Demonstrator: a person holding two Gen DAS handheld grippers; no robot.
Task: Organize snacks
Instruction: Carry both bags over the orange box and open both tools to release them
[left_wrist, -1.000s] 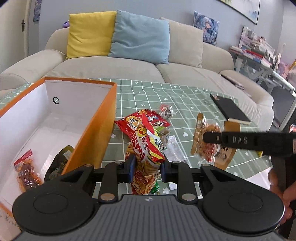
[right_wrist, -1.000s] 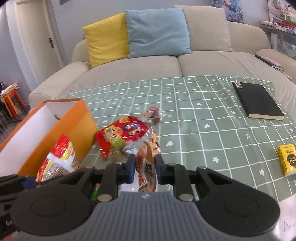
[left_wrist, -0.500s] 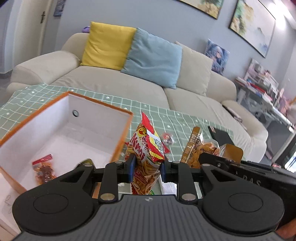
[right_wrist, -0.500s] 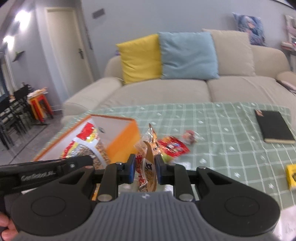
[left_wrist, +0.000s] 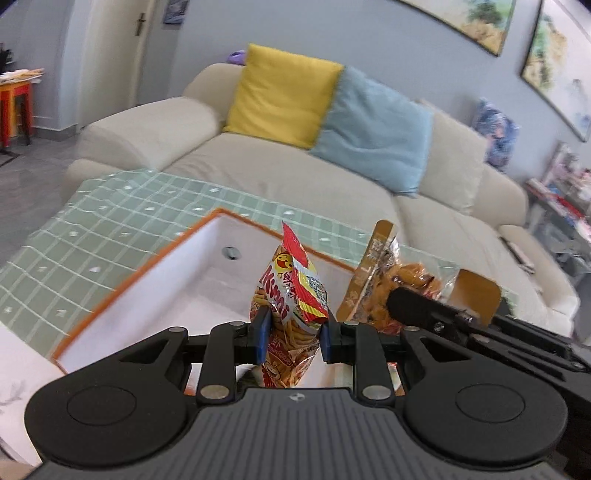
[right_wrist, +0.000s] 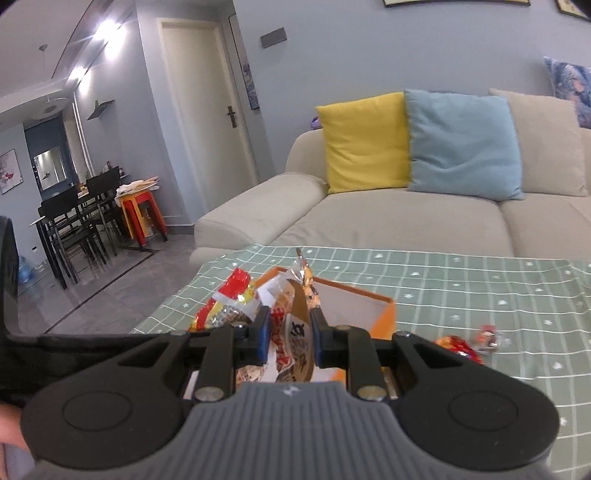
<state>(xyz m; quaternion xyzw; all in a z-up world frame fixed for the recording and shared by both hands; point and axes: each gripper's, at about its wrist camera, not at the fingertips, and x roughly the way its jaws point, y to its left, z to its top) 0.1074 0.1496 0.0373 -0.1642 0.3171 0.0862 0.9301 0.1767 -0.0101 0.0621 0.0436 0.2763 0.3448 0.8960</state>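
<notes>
Sofa behind table, yellow cushion beside blue cushion. Green checked cloth covers table. Orange box, white inside, sits on cloth. Left gripper pinches red chip bag upright above box. Right gripper clamps gold snack pack over box's near edge, just beside chip bag. Two small wrapped snacks lie on cloth right of box.
</notes>
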